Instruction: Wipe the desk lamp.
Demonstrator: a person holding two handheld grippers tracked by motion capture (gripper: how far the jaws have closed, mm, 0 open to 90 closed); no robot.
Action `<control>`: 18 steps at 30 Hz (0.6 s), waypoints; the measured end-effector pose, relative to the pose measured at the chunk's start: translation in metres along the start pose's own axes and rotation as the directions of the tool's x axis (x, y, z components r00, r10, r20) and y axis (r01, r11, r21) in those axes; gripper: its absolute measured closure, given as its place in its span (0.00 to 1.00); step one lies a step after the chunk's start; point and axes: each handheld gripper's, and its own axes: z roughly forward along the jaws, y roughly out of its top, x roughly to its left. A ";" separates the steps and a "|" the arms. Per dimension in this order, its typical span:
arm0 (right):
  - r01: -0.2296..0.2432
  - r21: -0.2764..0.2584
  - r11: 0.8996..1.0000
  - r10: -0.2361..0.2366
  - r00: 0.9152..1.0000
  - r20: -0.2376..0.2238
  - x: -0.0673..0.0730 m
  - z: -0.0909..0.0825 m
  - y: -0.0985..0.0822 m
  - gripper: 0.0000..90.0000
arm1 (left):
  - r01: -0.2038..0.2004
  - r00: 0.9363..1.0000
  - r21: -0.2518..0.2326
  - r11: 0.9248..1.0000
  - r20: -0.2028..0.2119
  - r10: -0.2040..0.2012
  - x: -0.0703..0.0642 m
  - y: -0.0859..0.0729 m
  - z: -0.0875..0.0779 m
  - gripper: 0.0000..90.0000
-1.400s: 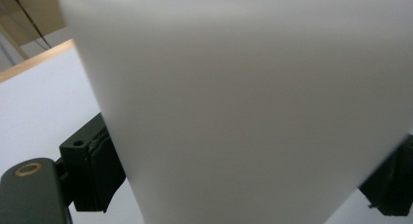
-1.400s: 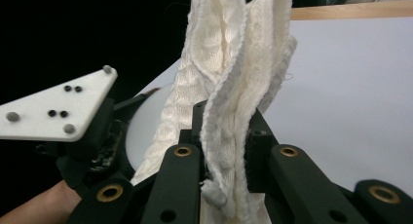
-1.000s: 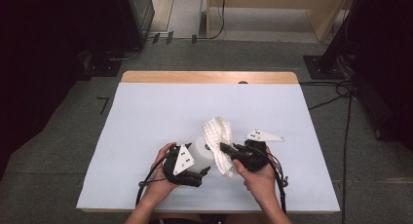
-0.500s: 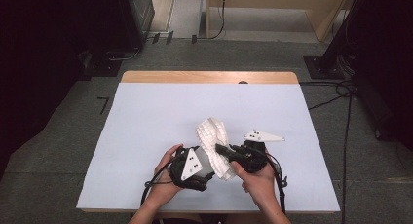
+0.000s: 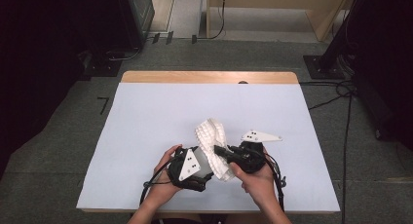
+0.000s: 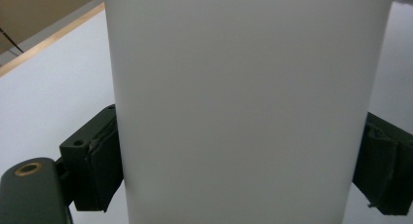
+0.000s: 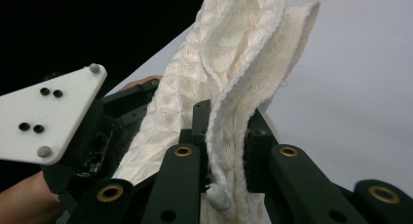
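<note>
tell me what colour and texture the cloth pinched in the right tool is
White, with a bumpy waffle-like knit; the white textured cloth shows best in the right gripper view.

A white textured cloth point(image 5: 213, 143) stands bunched upright at the table's near middle, draped against a white cylinder point(image 6: 243, 107)

White surface point(image 5: 146, 117) with a wood strip point(image 5: 209, 77) along its far edge, grey floor point(image 5: 63, 151) around it; black cables point(image 5: 341, 95) trail on the right, dark equipment, maybe a cabinet point(image 5: 139, 14), sits far left
</note>
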 end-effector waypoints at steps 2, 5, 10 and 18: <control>0.002 0.006 1.000 -0.003 0.998 0.070 -0.008 -0.001 -0.003 0.89 | 0.012 1.000 -0.005 1.000 0.003 -0.012 0.001 -0.001 0.000 0.10; -0.026 0.005 1.000 0.025 0.994 0.111 -0.021 -0.002 -0.007 0.90 | 0.012 1.000 -0.008 1.000 0.006 -0.012 0.002 -0.001 0.000 0.10; 0.023 -0.022 1.000 -0.022 0.999 0.024 0.002 -0.001 -0.003 0.90 | 0.013 1.000 -0.007 1.000 0.011 -0.013 0.002 -0.001 0.000 0.10; 0.032 -0.010 0.999 -0.030 0.992 0.126 -0.014 0.001 -0.008 0.90 | 0.026 0.999 -0.014 1.000 0.022 -0.026 0.005 -0.003 -0.002 0.10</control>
